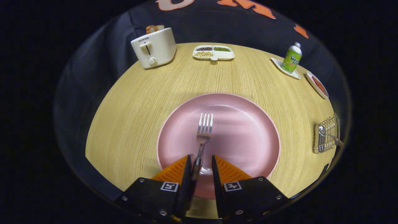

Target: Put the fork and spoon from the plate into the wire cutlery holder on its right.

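Note:
A silver fork (204, 130) lies on the pink plate (245, 137), tines pointing away from me. Its handle runs back between my fingers, close against the left finger (186, 174); a gap separates it from the right one. My gripper (201, 158) is open, low over the plate's near rim. The wire cutlery holder (327, 134) stands on the table to the right of the plate, and a spoon (322, 130) rests inside it.
At the back of the round wooden table (130, 118) stand a cream toaster (154, 47), a white divided dish (213, 52) with beans, a green bottle (292, 58) on a white saucer, and a small dish (317, 84) of something red.

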Demonstrator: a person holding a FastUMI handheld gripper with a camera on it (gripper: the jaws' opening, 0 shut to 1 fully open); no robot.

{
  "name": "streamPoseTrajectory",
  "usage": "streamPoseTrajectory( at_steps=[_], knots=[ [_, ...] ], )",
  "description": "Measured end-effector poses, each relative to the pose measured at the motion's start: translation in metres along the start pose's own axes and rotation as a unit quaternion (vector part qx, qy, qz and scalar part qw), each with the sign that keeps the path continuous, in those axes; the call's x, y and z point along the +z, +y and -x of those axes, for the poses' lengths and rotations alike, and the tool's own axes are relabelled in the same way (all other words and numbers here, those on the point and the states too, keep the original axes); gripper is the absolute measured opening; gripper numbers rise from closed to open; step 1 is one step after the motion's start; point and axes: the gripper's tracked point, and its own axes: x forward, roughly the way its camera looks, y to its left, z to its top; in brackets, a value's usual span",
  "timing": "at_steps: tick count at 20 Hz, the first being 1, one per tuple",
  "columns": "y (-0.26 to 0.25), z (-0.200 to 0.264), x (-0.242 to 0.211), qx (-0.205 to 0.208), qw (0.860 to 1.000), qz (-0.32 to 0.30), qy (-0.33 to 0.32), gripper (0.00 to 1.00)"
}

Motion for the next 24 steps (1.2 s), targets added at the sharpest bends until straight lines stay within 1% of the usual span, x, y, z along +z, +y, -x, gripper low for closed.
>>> streamPoseTrajectory(
  at_steps=[1, 3, 7, 10, 14, 19, 24],
  knots=[
    [-0.001, -0.001, -0.002, -0.004, 1.000, 0.006, 0.003, 0.28],
    [-0.007, -0.003, -0.002, -0.011, 1.000, 0.010, 0.005, 0.13],
    [-0.009, 0.000, -0.002, 0.006, 1.000, 0.005, 0.014, 0.05],
    [-0.020, 0.009, 0.010, 0.021, 1.000, -0.001, -0.011, 0.05],
    [-0.052, 0.026, 0.029, 0.014, 0.999, -0.026, -0.041, 0.05],
    [-0.116, 0.061, 0.049, -0.011, 0.995, -0.065, -0.078, 0.05],
    [-0.200, 0.103, 0.059, -0.059, 0.987, -0.098, -0.111, 0.05]
  ],
)
